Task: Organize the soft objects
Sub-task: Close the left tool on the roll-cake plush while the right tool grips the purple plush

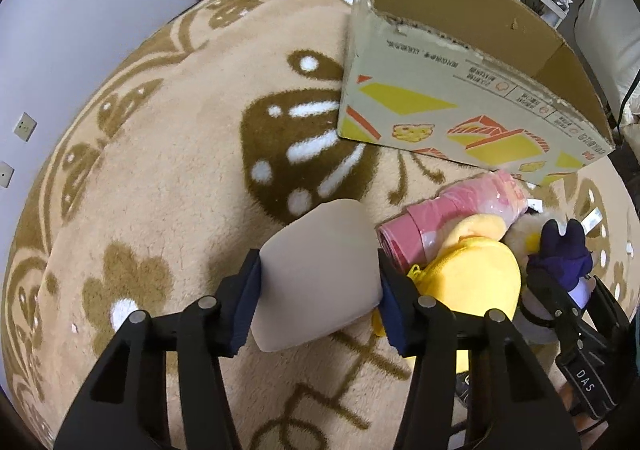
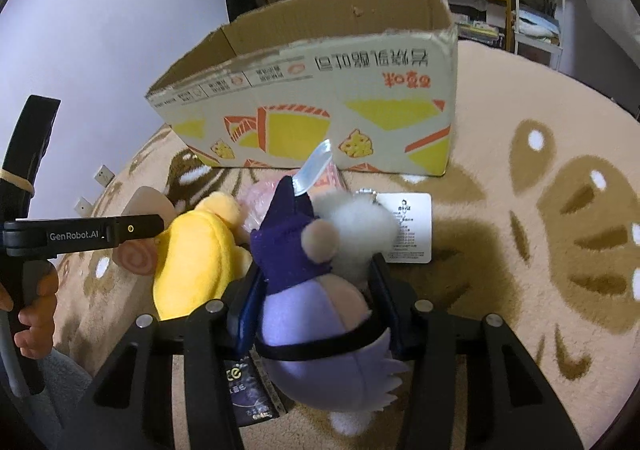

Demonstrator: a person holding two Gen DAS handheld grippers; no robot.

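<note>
Left wrist alone shows the left tool (image 1: pixel 318 286) clamping a beige pad (image 1: pixel 320 274) — right tool (image 2: pixel 316 304) squeezes a purple plush (image 2: pixel 312 302).

Right hand-held gripper (image 2: pixel 316 314) clamped on a purple plush toy (image 2: pixel 316 306)

Its pads press the toy's sides above the beige carpet (image 2: pixel 520 250). A yellow plush (image 2: pixel 196 262) lies just left, a white tag (image 2: pixel 412 228) to the right, and an open cardboard box (image 2: pixel 320 106) stands beyond. The left hand-held gripper (image 2: pixel 80 236) shows at far left.
</note>
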